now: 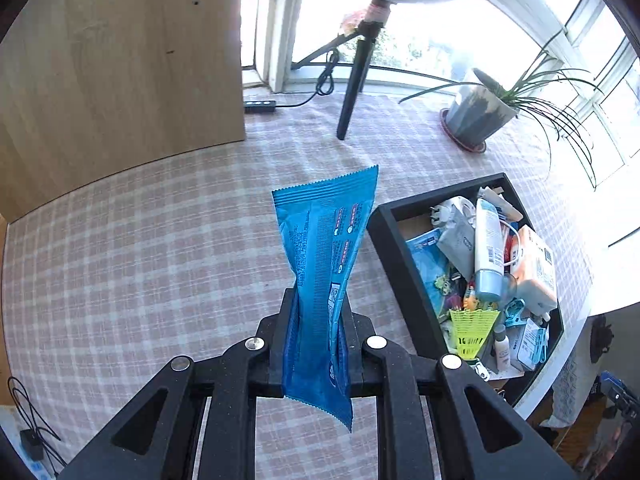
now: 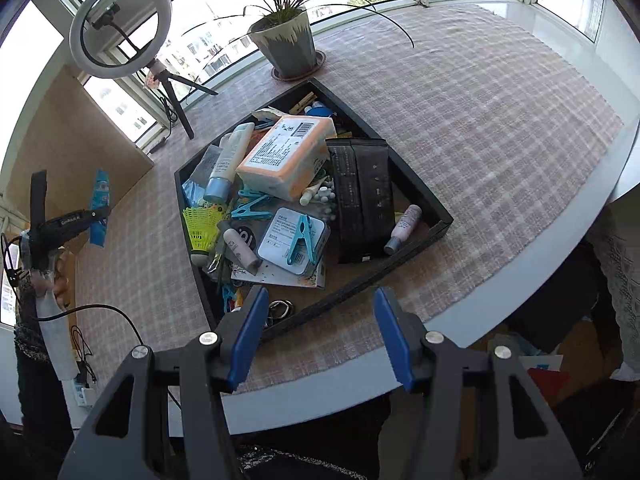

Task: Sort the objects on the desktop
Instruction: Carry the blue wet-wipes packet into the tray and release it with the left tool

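Note:
My left gripper (image 1: 317,304) is shut on a blue snack packet (image 1: 326,240) and holds it up above the checked tablecloth, left of the black tray (image 1: 400,256). The same gripper (image 2: 94,216) and packet (image 2: 99,196) show at the left of the right wrist view. The tray (image 2: 416,196) is heaped with small items: a white tube (image 2: 228,160), an orange tissue pack (image 2: 288,152), a black pouch (image 2: 360,196), a yellow shuttlecock (image 2: 200,228), blue clips (image 2: 302,240). My right gripper (image 2: 320,328) is open and empty, above the tray's near edge.
A potted plant (image 2: 288,44) stands behind the tray. A ring light on a tripod (image 2: 120,28) stands at the back left, next to a wooden board (image 1: 112,72). The table's white edge (image 2: 520,280) runs close on the right. Cables (image 2: 100,312) hang at the left.

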`<state>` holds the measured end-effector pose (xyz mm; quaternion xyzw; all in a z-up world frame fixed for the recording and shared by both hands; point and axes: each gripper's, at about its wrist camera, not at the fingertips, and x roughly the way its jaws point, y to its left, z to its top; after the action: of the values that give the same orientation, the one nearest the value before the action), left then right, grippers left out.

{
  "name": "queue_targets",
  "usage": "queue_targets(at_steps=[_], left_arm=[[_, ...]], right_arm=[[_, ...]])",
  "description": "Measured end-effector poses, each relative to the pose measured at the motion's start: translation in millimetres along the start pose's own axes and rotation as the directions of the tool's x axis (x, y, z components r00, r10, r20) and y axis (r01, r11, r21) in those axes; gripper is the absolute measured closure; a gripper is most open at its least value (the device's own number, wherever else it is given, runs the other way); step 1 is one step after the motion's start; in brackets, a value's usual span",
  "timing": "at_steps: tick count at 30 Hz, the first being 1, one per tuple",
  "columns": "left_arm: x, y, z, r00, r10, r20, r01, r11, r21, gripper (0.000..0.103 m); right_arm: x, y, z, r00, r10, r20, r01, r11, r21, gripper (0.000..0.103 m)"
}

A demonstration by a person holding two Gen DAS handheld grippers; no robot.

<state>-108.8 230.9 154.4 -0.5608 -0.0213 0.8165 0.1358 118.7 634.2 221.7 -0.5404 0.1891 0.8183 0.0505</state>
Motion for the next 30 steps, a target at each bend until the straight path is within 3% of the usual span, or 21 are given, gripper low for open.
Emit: queue_targets(at_steps=[5, 8, 12, 15, 20, 25, 30], left_arm=[[17, -120, 22, 0.998, -0.051, -0.026, 0.054, 0.991, 0.120, 0.087], [31, -170, 33, 0.995, -0.081, -0.053, 0.088, 0.983, 0.162, 0.087], [45, -217, 44, 0.996, -0.053, -0.065, 0.065, 0.976, 0.209, 0.087], [62, -236, 50, 0.993, -0.063, -0.098, 0.082, 0.975, 0.207, 0.086], [75, -255, 54, 0.995, -0.020, -0.094, 0.041, 0.972, 0.230, 0.087], [66, -254, 54, 0.997, -0.024, -0.072, 0.038, 0.980, 0.196, 0.062], [45, -247, 40, 1.000, -0.004, -0.027, 0.008, 0.985, 0.172, 0.054]], right_arm=[[-16, -56, -6, 1.000, -0.021, 0.013, 0.021, 0.999, 0.030, 0.049], [-20, -89, -8, 1.000, -0.026, 0.013, 0.025, 0.998, 0.064, 0.049], [-21, -126, -10, 1.000, -0.030, 0.003, 0.029, 0.993, 0.111, 0.049], [-20, -145, -11, 1.000, -0.028, -0.004, 0.029, 0.991, 0.133, 0.049], [-19, -161, -8, 1.000, -0.026, -0.008, 0.027, 0.989, 0.142, 0.049], [-15, -160, -1, 1.000, -0.018, -0.012, 0.019, 0.992, 0.127, 0.049], [-6, -145, 13, 1.000, -0.010, -0.019, 0.011, 0.997, 0.080, 0.049]])
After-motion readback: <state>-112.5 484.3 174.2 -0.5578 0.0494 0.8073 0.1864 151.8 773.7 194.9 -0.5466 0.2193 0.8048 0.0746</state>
